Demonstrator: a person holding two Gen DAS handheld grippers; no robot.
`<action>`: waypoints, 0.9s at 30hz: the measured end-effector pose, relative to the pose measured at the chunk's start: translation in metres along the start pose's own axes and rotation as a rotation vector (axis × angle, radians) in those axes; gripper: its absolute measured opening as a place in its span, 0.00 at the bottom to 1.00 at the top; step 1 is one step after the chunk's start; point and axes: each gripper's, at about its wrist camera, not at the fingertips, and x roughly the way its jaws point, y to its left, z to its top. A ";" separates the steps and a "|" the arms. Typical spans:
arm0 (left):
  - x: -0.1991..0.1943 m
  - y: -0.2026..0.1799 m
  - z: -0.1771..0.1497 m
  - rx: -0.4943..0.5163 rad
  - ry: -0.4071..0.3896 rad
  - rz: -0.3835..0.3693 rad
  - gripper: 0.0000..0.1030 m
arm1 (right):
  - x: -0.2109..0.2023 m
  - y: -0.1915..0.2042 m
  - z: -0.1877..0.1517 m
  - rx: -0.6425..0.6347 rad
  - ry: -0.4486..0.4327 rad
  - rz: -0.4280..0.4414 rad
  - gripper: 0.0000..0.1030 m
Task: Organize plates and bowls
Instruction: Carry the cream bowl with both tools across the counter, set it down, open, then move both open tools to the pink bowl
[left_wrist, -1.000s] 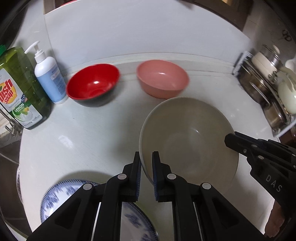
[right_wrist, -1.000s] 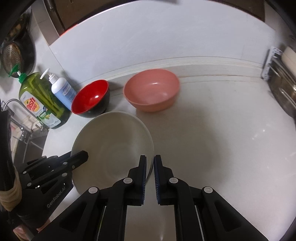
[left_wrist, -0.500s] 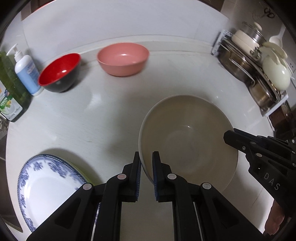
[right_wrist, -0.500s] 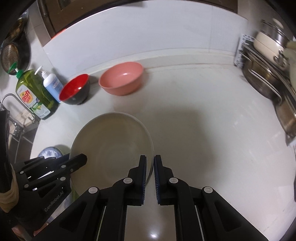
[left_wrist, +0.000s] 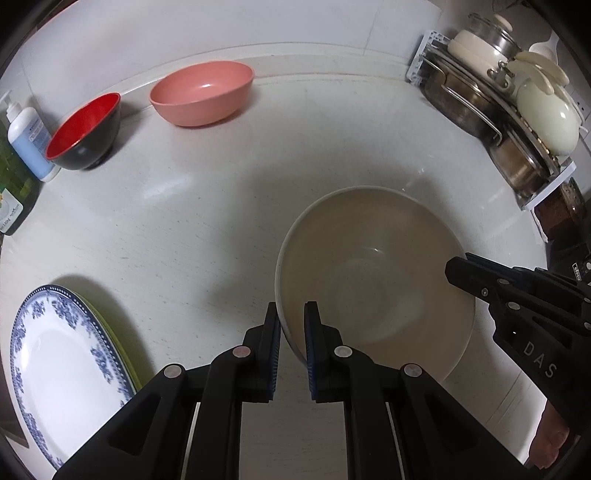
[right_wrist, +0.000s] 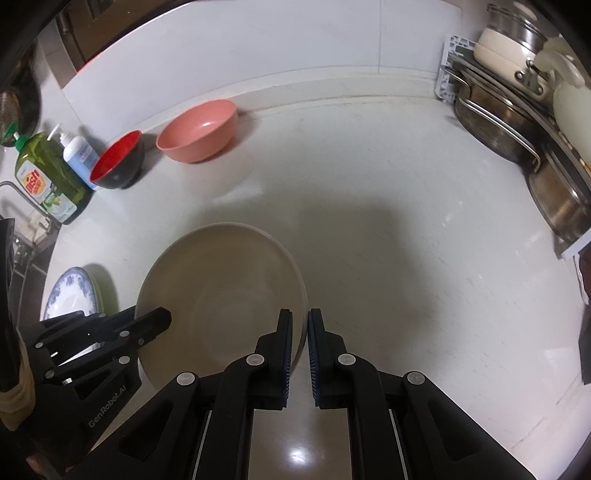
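Beige bowl (left_wrist: 373, 280) pinched at opposite rims by my left gripper (left_wrist: 292, 325) and right gripper (right_wrist: 300, 332); keep both level, lower together onto counter (right_wrist: 388, 258) ahead.

White counter (left_wrist: 229, 229): pink bowl (left_wrist: 202, 96), red bowl (left_wrist: 85, 133) (near wall), blue-patterned plate (left_wrist: 62, 373).

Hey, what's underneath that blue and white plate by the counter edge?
A green plate's rim peeks out along the right side of the blue and white plate. The rest of it, and anything lower, is covered.
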 end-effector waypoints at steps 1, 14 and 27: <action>0.001 -0.001 -0.001 0.000 0.002 -0.001 0.13 | 0.001 -0.002 -0.001 0.000 0.004 0.000 0.10; 0.002 -0.006 -0.005 -0.015 -0.002 0.008 0.16 | 0.006 -0.016 -0.007 -0.008 0.020 0.024 0.10; -0.024 0.012 0.006 -0.032 -0.110 0.062 0.48 | -0.003 -0.018 -0.005 0.016 -0.031 0.032 0.23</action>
